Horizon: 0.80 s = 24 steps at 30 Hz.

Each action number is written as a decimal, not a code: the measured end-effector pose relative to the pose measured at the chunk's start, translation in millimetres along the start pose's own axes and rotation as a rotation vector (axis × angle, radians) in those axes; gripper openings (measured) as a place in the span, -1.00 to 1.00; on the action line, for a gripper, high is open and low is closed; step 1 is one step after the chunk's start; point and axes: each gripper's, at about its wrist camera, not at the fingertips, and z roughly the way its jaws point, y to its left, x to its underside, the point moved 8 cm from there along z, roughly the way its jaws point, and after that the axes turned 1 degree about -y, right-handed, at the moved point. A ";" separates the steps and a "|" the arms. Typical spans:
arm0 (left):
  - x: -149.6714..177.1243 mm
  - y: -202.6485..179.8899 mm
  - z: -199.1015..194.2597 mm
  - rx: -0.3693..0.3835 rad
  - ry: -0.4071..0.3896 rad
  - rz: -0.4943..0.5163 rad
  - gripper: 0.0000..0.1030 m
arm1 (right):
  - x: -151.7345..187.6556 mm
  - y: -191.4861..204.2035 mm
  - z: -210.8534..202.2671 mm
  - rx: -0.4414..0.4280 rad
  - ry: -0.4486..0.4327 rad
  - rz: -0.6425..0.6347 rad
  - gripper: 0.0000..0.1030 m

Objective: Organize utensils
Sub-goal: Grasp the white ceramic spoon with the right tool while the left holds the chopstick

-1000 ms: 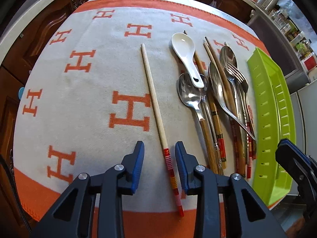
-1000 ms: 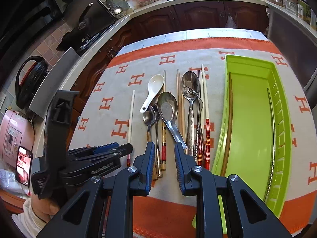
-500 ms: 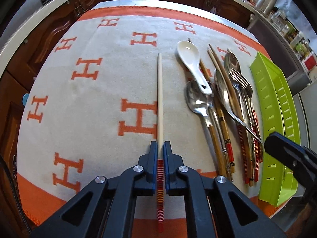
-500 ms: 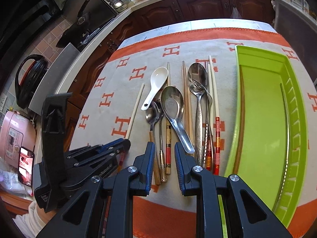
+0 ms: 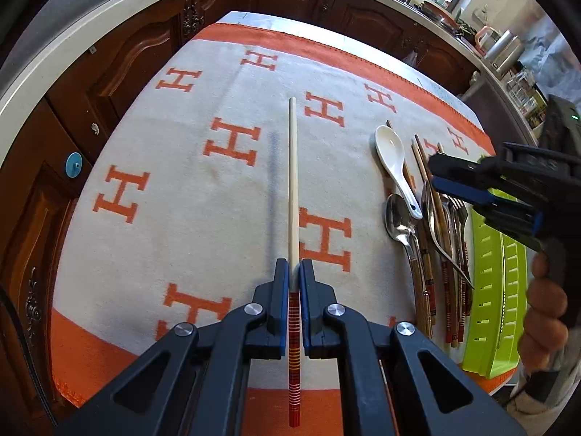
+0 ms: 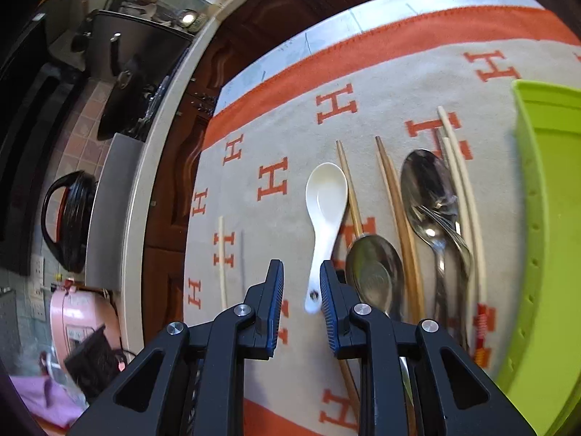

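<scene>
A pale chopstick with a red striped end (image 5: pixel 293 181) is pinched between the fingers of my left gripper (image 5: pixel 294 269), which is shut on it near the red part. The stick hangs just above the cloth and throws a shadow to its left; its tip (image 6: pixel 221 254) shows in the right wrist view. My right gripper (image 6: pixel 300 272) is open and low over the white ceramic spoon (image 6: pixel 326 196), with the handle's end between the fingers, close to the right pad. Beside the spoon lie metal spoons (image 6: pixel 374 265), a fork, and wooden and pale chopsticks (image 6: pixel 399 218).
A lime green slotted tray (image 6: pixel 544 145) lies at the right of the utensil row, near the table's right edge. The white and orange cloth (image 5: pixel 181 181) covers the table. Dark wooden cabinets and a counter with appliances ring the far side. A hand (image 5: pixel 544 312) holds the right gripper.
The left gripper shut on the chopstick and raised it off the cloth. The right gripper swung left and lower, from over the metal utensils to over the white spoon's handle.
</scene>
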 end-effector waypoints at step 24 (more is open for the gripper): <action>-12.6 31.7 8.5 0.043 0.015 -0.084 -0.93 | -17.4 5.1 69.6 0.282 0.000 -0.102 -0.95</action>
